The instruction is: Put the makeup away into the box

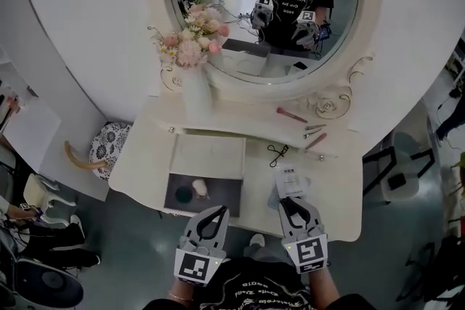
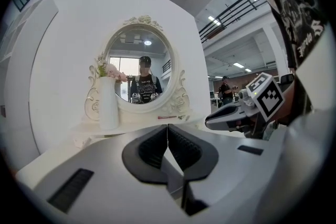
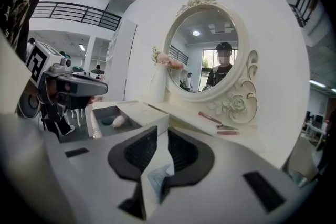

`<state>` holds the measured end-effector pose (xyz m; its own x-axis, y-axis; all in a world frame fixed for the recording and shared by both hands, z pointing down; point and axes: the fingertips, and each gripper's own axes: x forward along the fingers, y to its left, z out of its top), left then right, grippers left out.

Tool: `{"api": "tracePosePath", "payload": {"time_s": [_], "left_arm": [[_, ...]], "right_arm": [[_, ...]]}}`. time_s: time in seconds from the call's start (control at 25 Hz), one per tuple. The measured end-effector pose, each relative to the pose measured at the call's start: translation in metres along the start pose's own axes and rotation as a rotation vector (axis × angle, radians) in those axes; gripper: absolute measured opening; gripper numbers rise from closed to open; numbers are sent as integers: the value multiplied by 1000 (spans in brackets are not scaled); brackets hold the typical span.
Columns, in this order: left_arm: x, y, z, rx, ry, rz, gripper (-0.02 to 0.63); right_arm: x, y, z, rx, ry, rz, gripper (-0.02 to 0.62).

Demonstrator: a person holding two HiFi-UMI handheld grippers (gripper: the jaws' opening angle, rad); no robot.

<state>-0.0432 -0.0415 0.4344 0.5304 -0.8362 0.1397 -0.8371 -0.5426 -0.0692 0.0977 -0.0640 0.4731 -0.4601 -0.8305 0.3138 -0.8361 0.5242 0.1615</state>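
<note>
Makeup packet point(image 1: 290, 181) looks thin, light and floppy, so pinch its near edge; right tool point(image 3: 157, 131) stands slightly spread around it, left tool point(image 2: 167, 126) pressed together, box point(image 1: 225, 196) at nine o'clock.

No text can be read.

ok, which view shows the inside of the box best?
Head view: it looks down into the open box, showing a green round item and a white puff. Right gripper view catches it at a low slant. Left gripper view doesn't show it.
</note>
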Motion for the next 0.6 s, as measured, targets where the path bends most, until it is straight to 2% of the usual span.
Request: {"api": "tracePosePath", "payload": {"time_s": [0.2,0.4,0.6], "left_arm": [[17,3,5,-29,7,38,17],[35,2,8,-10,15,56,16],[52,-5,13,-48,-5,64,17]], "right_arm": [[14,-13,-2,-20,12,38,72],[22,-25,-5,-15,8,70,72],[26,-37,-13,4,14,94,72]]}}
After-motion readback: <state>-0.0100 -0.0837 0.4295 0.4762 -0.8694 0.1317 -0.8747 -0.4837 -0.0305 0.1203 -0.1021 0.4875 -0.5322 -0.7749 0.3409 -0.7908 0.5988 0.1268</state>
